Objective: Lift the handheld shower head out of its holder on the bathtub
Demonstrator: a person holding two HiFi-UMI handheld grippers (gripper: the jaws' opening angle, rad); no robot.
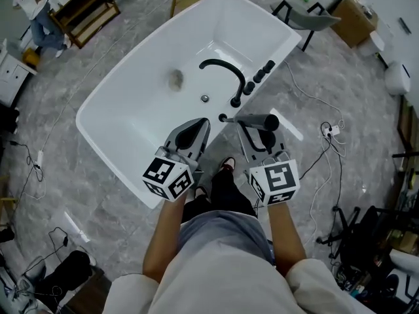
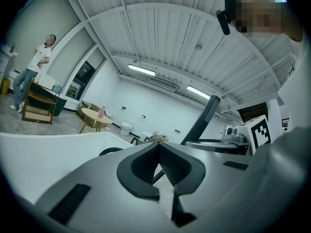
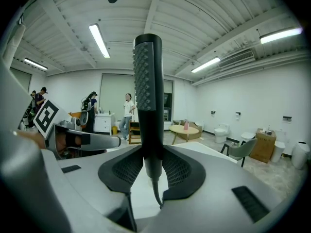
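Lifting is the step in hand: I am gripping the shower head [image 3: 148, 91] in the right gripper [image 3: 151, 166]. Its jaws are clamping the lower handle, the head is pointing up along them and the hose is trailing below. It is hanging over the near rim of the bathtub [image 1: 98, 126], by the faucet [image 1: 226, 70]. I judge it clear of its holder, which I cannot make out. The next move calls for a steady raise, minding the hose. The left gripper [image 2: 158, 152] is hovering alongside, jaws closed on nothing.

Grey chair [image 1: 313, 19] beside cardboard box [image 1: 354, 19]. Wooden shelf unit [image 1: 85, 12] far left, person [image 1: 33, 8] alongside. White cable [image 1: 330, 131] on marbled floor [image 1: 98, 195]. Round table [image 3: 184, 129] near toilet [image 3: 221, 129].
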